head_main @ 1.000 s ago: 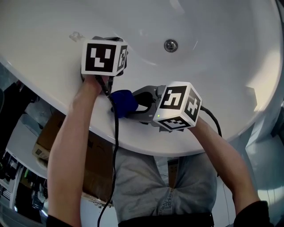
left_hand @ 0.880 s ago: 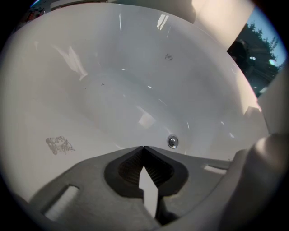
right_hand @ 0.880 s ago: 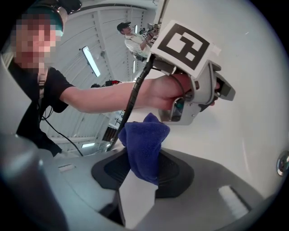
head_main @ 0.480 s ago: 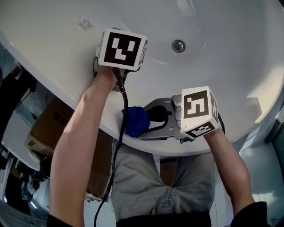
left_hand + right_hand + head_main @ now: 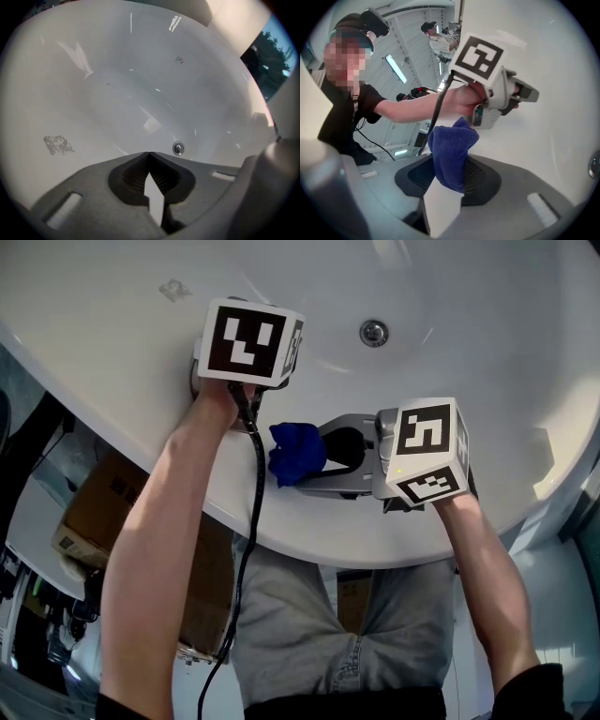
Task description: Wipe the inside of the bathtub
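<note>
Bright, even light. In the head view the white tub (image 5: 487, 352) carries glare streaks at its far rim and a sunlit patch at its right edge. Both gripper views are fisheye, bowed and black at the corners. The left tongs (image 5: 149, 154) look soft up close, the cloth (image 5: 452, 150) sharp.

Blue cloth (image 5: 297, 453) nr white tub (image 5: 487, 352) rim

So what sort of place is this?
Likely a workshop or warehouse, not a home bathroom: a white bathtub with a drain sits beside cardboard boxes, under long ceiling lights, with another person standing behind.
</note>
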Tool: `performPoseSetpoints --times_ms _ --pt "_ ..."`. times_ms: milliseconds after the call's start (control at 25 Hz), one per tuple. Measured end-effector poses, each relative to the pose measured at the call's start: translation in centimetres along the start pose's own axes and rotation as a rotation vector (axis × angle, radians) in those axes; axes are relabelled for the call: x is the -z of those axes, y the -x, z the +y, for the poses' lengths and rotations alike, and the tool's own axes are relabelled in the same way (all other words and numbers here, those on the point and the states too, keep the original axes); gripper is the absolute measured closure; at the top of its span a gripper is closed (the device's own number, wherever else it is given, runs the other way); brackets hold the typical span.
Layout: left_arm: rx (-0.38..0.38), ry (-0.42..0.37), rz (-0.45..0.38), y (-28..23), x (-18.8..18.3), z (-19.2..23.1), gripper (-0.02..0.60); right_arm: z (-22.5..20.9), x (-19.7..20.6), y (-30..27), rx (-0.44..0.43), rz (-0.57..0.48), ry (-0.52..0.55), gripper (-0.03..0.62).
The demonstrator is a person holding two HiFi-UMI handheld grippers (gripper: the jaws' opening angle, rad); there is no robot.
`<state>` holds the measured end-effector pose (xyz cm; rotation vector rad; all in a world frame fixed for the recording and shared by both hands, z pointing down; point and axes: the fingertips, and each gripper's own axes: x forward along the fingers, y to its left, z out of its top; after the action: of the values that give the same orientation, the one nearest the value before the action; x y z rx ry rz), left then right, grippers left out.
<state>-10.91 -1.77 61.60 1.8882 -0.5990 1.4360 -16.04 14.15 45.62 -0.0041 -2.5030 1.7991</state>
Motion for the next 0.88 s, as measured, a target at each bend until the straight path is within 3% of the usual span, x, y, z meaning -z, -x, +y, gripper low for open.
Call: performPoseSetpoints --times_ms 160,480,720,880 --pt "0.006 0.003 0.004 -0.4 -0.3 -0.5 0.58 -5.0 0.5 3.3 0.165 0.013 -0.033 0.439" --pt "-0.024 0.061 -0.016 0.2 -0.6 1.2 0.58 -16.0 4.7 7.9 0.589 0.18 -0.011 0.439" --pt "-0.032 0.038 -0.021 0.3 -0.8 1.0 0.58 -23.4 6.1 11.8 0.878 0.176 -0.024 0.439" --pt "-0.042 0.015 0.009 0.3 -0.2 1.0 0.58 -27.0 9.8 13.7 1.046 0.254 -0.107 0.439"
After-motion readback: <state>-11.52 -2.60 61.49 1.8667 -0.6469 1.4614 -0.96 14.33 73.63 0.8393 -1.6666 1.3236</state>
